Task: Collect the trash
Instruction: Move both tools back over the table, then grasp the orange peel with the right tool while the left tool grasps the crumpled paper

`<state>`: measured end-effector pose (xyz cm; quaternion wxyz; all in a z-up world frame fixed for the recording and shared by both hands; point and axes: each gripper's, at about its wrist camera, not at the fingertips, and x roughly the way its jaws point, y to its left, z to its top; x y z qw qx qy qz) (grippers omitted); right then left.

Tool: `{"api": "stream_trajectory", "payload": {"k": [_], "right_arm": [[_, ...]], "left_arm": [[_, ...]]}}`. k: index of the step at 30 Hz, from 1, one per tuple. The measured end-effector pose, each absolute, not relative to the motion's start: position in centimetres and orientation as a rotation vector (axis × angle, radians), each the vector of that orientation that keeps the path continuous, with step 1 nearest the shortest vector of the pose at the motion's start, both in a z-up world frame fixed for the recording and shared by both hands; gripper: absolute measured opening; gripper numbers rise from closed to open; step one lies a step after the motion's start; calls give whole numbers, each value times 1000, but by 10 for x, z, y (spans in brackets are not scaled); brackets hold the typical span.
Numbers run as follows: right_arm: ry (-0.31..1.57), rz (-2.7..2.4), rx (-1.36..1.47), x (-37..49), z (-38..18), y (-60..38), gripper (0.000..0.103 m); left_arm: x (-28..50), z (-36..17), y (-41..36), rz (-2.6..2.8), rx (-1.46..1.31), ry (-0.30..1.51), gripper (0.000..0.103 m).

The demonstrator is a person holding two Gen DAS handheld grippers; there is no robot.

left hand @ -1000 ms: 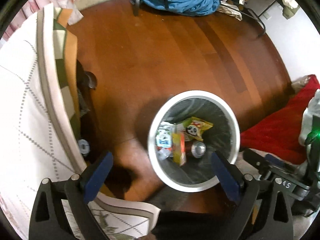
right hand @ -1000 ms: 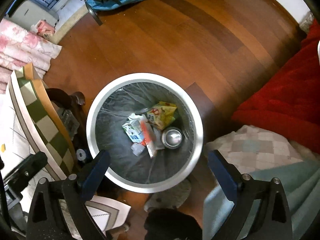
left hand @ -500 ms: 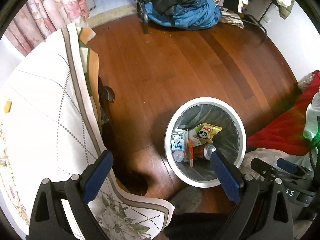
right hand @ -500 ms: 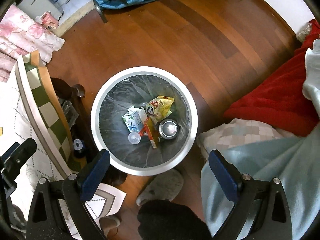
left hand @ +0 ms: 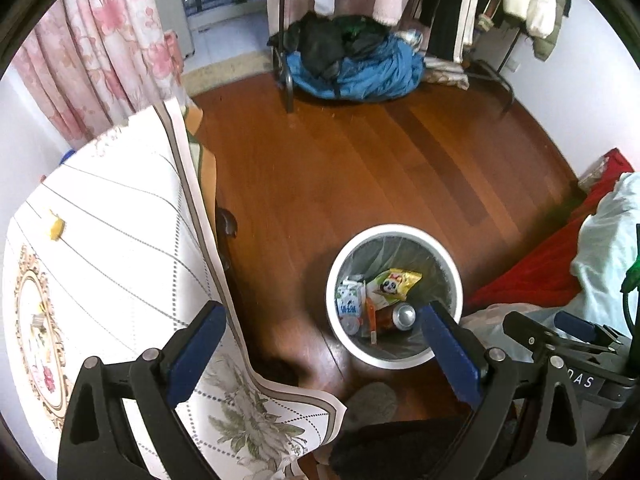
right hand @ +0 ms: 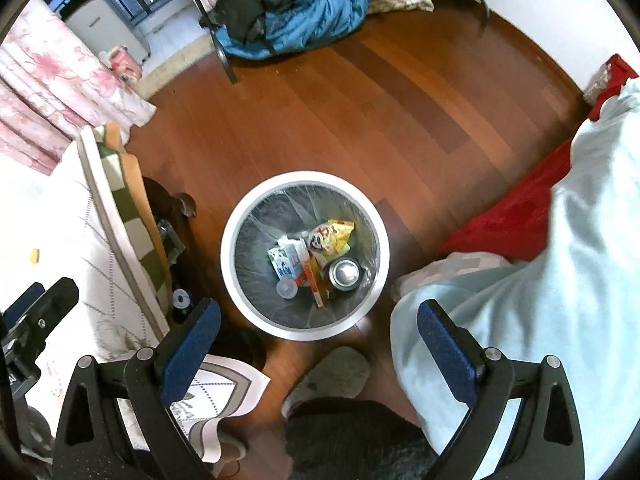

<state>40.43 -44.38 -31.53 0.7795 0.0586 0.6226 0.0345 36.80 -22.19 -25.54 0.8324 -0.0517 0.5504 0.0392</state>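
1. As both cameras are pulling up and away compared with a second ago, the trash bin is shrinking in my views, so I am judging the drop as done.
2. I am keeping the left gripper and right gripper released, jaws wide, carrying nothing.
3. The collected trash is lying inside the bin: a milk carton, a yellow snack bag and a can.
4. On the tablecloth, at ten o'clock in my left view, a small yellow scrap is waiting, probably my next target.
5. A slippered foot is standing at six o'clock of the bin, and a light blue sleeve is crowding three o'clock.
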Motion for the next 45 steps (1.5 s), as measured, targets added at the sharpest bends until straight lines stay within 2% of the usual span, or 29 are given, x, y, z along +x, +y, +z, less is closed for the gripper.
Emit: {"api": "stream_trajectory", "payload": {"k": [7,15,22,30,31,34,37,39,41,42,43,45], "right_arm": [[1258,142,142,388,-248,-422,100],[1190,345,72,392,-193,-309,100],[1218,563,-33,398,-209,-135,100],[1349,693,-54,416,-289,52,100],[1360,693,-49,420,-298,70,97],[1405,684,-9,430,-320,105,74],[1432,661,12,438,-339,126,69],[1449,656,27,440,-349,136,57],[1474,659,40,440,-358,141,29],[1478,653,44,440,-361,143,23],[1471,657,50,438,-362,142,12],[1437,656,24,432,-359,137,8]], "left_arm": [[351,-202,-192,144,-155,1083,100],[320,-170,-64,384,-225,989,100],[267,-204,85,696,-272,1010,100],[228,-280,213,893,-354,1115,100],[227,-290,223,892,-363,1128,100],[226,-313,244,881,-380,1174,100],[228,-326,258,862,-396,1194,100],[228,-330,262,851,-406,1197,100],[227,-331,264,847,-409,1201,100],[226,-332,266,844,-412,1201,100],[225,-332,267,840,-414,1199,100],[222,-329,266,826,-420,1189,100]]}}
